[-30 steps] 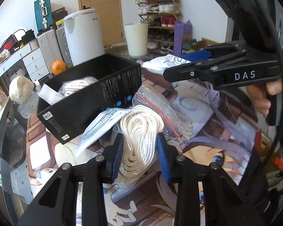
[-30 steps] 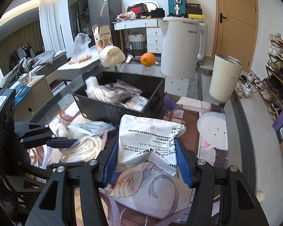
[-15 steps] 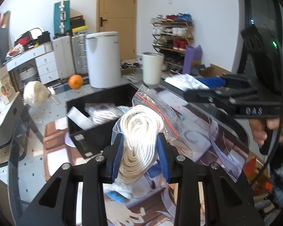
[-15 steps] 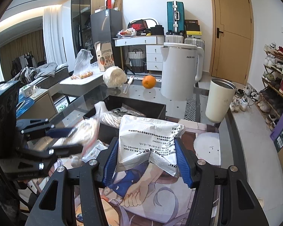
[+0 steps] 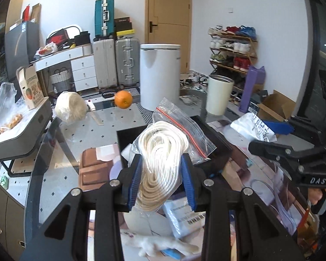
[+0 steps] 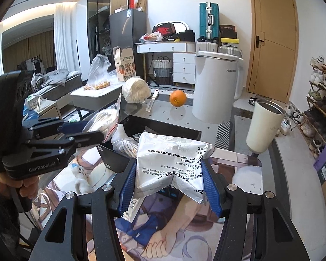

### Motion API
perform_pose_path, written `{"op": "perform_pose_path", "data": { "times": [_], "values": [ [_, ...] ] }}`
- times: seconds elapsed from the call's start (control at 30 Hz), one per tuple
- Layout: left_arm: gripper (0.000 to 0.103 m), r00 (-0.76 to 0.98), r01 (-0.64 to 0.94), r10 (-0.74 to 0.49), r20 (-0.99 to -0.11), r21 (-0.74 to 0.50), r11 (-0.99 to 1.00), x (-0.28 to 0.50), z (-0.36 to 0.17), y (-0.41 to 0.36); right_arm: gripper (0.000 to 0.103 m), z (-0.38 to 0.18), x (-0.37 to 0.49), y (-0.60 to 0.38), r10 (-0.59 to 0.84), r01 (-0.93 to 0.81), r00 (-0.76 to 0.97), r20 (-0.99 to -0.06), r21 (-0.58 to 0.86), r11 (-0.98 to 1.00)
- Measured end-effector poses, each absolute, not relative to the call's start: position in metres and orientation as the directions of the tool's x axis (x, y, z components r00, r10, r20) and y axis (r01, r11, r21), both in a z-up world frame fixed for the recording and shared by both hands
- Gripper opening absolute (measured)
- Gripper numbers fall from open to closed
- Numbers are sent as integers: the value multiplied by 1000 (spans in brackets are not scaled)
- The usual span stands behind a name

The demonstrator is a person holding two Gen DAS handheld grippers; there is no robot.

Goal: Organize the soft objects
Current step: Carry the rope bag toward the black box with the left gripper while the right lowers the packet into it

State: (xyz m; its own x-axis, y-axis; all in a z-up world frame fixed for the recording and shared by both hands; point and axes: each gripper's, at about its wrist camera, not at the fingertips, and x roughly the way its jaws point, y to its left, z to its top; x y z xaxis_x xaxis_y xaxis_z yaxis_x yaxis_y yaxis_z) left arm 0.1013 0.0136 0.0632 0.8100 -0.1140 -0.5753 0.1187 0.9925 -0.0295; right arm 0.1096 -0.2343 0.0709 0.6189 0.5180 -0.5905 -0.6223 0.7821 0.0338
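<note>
My left gripper [image 5: 163,180] is shut on a clear zip bag of coiled white rope [image 5: 163,152], held in the air over the near end of the black box [image 5: 217,143]. My right gripper [image 6: 169,180] is shut on a white printed pouch [image 6: 171,161], lifted above the patterned mat. In the right wrist view the black box [image 6: 163,128] lies just beyond the pouch and holds several bagged white items [image 6: 126,143]. The left gripper [image 6: 82,134] with its rope bag [image 6: 106,119] appears at the left there, and the right gripper's blue pad and pouch [image 5: 254,128] at the right in the left wrist view.
On the glass table beyond the box stand a white kettle [image 6: 217,89], a cream tumbler [image 6: 265,128], an orange [image 6: 177,98] and a white yarn ball [image 6: 134,90]. A flat white packet [image 5: 184,215] and a small plush toy [image 6: 80,178] lie on the mat.
The left gripper has lifted the rope bag off the mat and rolled, so the box now sits behind and below it. The right gripper has risen a little with its pouch.
</note>
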Motion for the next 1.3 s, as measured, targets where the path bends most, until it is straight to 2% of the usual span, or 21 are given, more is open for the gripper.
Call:
{"op": "perform_pose_path", "data": {
  "times": [0.63, 0.93, 1.13, 1.27, 1.3],
  "values": [
    [34, 803, 57, -74, -591, -47, 997, 134, 56, 32, 57, 44, 173, -174, 483, -636, 580, -656, 6, 772],
    [34, 795, 50, -69, -602, -48, 998, 140, 51, 35, 57, 34, 185, -159, 493, -639, 550, -674, 40, 768],
    [34, 791, 56, -73, -608, -47, 997, 143, 49, 35, 58, 24, 194, -150, 446, -619, 531, -721, 29, 785],
    [34, 789, 61, -74, -610, -42, 997, 144, 49, 34, 67, 24, 197, -150, 448, -621, 506, -737, 49, 782],
    [34, 788, 63, -75, -611, -41, 997, 145, 49, 33, 77, 26, 195, -150, 440, -618, 520, -732, 33, 785]
  ]
}}
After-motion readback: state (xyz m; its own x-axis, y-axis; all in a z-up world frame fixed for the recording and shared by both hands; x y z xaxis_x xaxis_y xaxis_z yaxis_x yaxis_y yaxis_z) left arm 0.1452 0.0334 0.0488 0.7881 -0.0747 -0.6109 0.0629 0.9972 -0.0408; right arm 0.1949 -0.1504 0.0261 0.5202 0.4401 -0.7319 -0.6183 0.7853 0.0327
